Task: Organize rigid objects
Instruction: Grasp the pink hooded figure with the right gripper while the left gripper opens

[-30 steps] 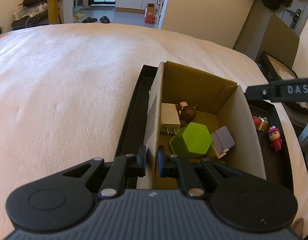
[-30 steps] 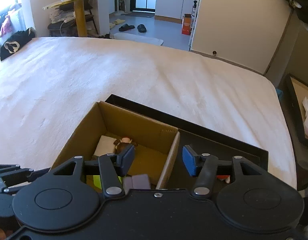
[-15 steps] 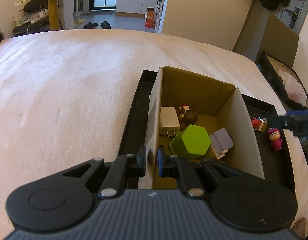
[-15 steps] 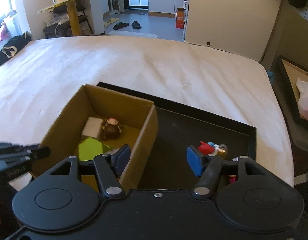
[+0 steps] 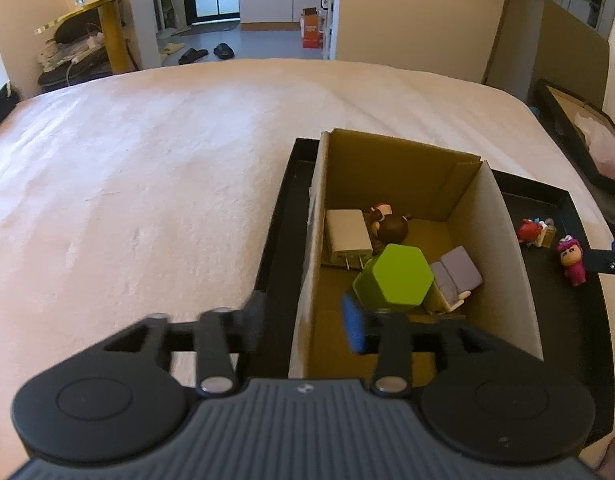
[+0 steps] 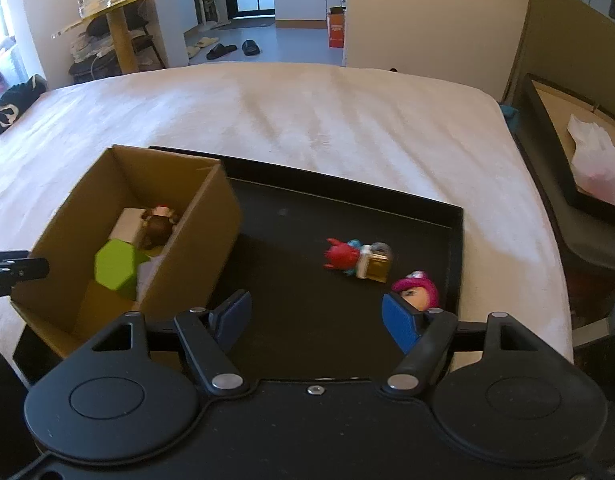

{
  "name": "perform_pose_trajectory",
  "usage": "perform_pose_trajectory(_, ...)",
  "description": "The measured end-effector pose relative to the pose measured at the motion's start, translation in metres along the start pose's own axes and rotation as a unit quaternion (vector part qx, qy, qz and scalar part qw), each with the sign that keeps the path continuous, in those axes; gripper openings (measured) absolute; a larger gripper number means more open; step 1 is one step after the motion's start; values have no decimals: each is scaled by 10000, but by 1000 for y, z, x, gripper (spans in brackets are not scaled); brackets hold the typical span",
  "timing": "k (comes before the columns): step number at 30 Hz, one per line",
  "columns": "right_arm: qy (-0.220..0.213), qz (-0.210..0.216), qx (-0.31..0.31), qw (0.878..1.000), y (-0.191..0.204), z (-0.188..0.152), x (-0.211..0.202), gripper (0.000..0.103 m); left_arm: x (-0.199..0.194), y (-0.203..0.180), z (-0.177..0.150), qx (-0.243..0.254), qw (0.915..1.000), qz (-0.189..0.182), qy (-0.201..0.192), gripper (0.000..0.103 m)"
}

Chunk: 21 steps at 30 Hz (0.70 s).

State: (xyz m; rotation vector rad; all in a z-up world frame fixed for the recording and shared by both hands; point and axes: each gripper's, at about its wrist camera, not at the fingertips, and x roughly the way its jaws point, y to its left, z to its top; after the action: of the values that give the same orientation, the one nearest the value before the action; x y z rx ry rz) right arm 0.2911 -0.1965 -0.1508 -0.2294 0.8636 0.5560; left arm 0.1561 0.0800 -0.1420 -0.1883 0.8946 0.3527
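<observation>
**Two toys left on the tray, both grippers spread**

The sorting looks well under way. The open brown cardboard box (image 5: 391,184) stands on the left part of the shallow black plastic tray (image 6: 455,240), which lies on a pale bedcover (image 5: 147,168). Inside the box lie a white plug-in charger (image 5: 346,232), a small brown bear-like figurine (image 5: 389,224), a lime-green hexagonal block (image 5: 399,276) and a little lilac toy armchair (image 5: 455,274), packed close together on the box floor.

The step in hand appears to be the pick-up of what remains outside the box. On the bare tray floor to the right lie a red-and-blue toy figure joined to a small amber bottle (image 6: 357,258) and, nearer the tray's right rim, a pink-hooded doll figurine (image 6: 415,290), lying on its back with its face up. Both are small, hard and irregular in shape.

The right gripper (image 6: 315,318) hovers over the tray with its blue-padded fingers spread wide and nothing between them; the pink doll sits just beyond its right finger. The left gripper (image 5: 305,320) is also spread, its two fingers straddling the near left wall of the box without pinching it.

The next move likely calls for the right gripper to shift right and down so that the doll lies between the pads, closing across its narrow body instead of its round head, which could slip.
</observation>
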Motion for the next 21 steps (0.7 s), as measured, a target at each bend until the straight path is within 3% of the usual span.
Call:
perform_pose_trajectory(7, 33, 67, 315, 9995, -38, -2, 9, 71, 0, -6, 4, 45, 9999, 138, 65, 62)
perform_pose_trajectory(9, 55, 111, 449, 9989, -48, -4, 13, 71, -1, -8, 5, 53, 9998, 182, 87, 71)
perform_pose_trajectory(12, 119, 206, 614, 9978, -60, -7, 24, 64, -1, -13, 5, 92, 9996, 229, 125, 78)
perform_pose_trajectory(21, 146, 378, 742, 9964, -76, -3, 53, 50, 5, -26, 11, 119, 9988, 345, 337, 80)
